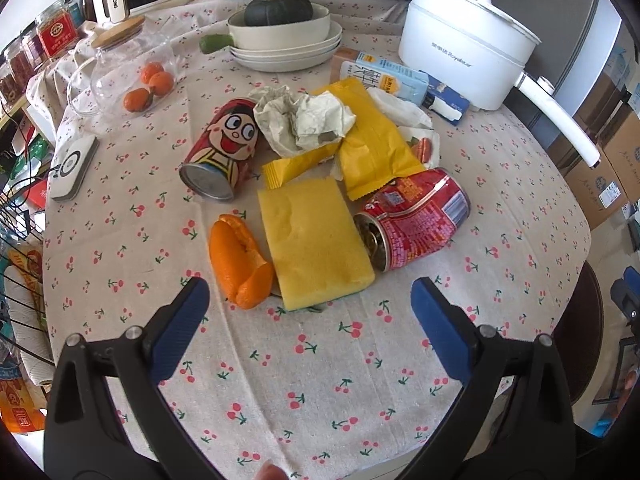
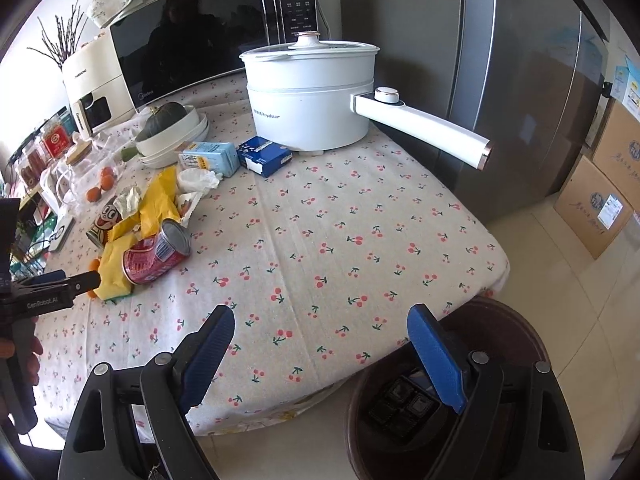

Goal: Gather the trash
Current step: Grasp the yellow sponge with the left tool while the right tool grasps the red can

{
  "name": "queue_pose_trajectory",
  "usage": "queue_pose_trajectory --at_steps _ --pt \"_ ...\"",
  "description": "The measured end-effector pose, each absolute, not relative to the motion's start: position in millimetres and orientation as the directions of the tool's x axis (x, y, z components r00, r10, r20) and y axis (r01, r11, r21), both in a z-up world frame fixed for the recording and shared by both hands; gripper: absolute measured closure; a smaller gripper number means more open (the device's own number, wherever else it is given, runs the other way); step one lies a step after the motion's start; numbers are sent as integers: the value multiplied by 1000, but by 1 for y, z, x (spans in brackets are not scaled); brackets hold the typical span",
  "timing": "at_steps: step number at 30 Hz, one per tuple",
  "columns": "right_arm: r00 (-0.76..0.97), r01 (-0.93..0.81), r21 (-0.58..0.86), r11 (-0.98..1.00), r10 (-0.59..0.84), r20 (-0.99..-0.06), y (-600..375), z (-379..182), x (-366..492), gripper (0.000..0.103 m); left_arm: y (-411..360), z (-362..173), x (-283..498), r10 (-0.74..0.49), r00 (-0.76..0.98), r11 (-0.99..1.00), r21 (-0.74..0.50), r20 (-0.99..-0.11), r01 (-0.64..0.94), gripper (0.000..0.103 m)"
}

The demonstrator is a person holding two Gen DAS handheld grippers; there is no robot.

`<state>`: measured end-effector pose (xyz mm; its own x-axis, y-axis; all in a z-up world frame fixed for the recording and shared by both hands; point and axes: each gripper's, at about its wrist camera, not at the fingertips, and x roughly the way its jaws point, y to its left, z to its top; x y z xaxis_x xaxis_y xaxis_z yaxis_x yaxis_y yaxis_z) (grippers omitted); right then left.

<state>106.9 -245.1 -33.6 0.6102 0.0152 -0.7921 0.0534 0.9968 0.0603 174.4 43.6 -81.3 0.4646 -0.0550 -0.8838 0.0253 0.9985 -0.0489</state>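
A heap of trash lies on the cherry-print tablecloth [image 1: 320, 380]: an orange peel [image 1: 240, 264], a yellow sponge [image 1: 312, 236], a crushed red can [image 1: 412, 220], a cartoon-face can [image 1: 222, 148] on its side, crumpled paper [image 1: 304, 120] and yellow wrappers [image 1: 372, 148]. My left gripper [image 1: 310, 292] is open just short of the sponge and peel, holding nothing. My right gripper [image 2: 320, 316] is open and empty over the table's near edge, with a dark brown bin [image 2: 500, 320] below it to the right. In the right wrist view the heap [image 2: 148, 240] sits far left, beside the left gripper [image 2: 80, 280].
At the back stand a white electric pot [image 2: 308, 108] with a long handle, a microwave [image 2: 192, 44], stacked dishes holding a green squash [image 1: 280, 8], and a glass jar of tangerines [image 1: 148, 80]. A milk carton [image 2: 210, 158] and blue box [image 2: 264, 156] lie nearby. Fridge and cardboard boxes stand on the right.
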Motion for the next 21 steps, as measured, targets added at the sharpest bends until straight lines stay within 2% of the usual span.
queue_pose_trajectory --at_steps 3,5,9,14,17,21 --pt "597 59 80 995 29 -802 -240 -40 114 13 43 -94 184 -60 441 997 -73 -896 -13 9" --pt "589 63 93 994 38 -808 -237 -45 119 13 42 -98 189 -61 433 996 -82 -899 -30 26" --pt "579 74 103 992 41 -814 -232 -52 128 13 42 -102 199 -52 429 996 -76 -902 -38 39" --pt "566 67 107 992 51 -823 -222 -59 137 13 41 -102 204 -87 419 992 -118 -904 -49 38" --pt "564 59 113 992 60 -823 -215 -61 141 13 35 -104 206 -63 422 996 -85 -905 -33 31" --pt "558 52 116 992 68 -827 -207 -66 145 13 36 -114 209 -48 401 996 -72 -915 -45 31"
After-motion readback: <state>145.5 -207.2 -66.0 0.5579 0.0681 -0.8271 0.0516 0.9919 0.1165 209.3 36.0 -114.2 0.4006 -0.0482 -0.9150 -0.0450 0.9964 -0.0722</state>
